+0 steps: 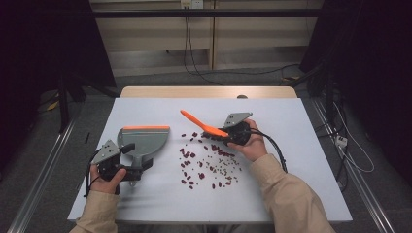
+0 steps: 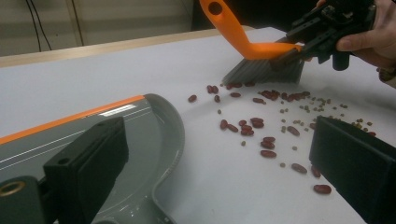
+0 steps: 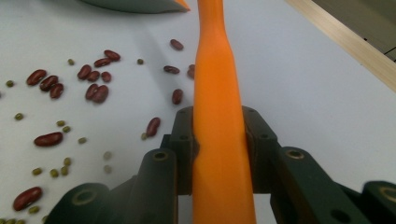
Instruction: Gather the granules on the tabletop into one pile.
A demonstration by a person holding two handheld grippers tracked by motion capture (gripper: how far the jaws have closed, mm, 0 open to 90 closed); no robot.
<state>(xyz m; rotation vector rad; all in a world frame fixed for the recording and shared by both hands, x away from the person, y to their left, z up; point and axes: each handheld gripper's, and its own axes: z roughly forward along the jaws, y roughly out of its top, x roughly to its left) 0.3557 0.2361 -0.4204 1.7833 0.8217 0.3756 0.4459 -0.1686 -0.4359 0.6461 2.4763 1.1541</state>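
Observation:
A grey dustpan with an orange front lip lies flat on the white table at the left. My left gripper sits at its handle end. In the left gripper view the dustpan lies beside the left jaw and the far jaw stands well apart from it, so my left gripper is open. My right gripper is shut on the orange brush. Its jaws clamp the brush handle from both sides, and the grey bristles rest on the table at the far edge of the scattered beans.
Red kidney beans and small green beans lie spread between the dustpan and the brush. The white table top ends in a wooden strip at the back. Cables hang beyond the table on the right.

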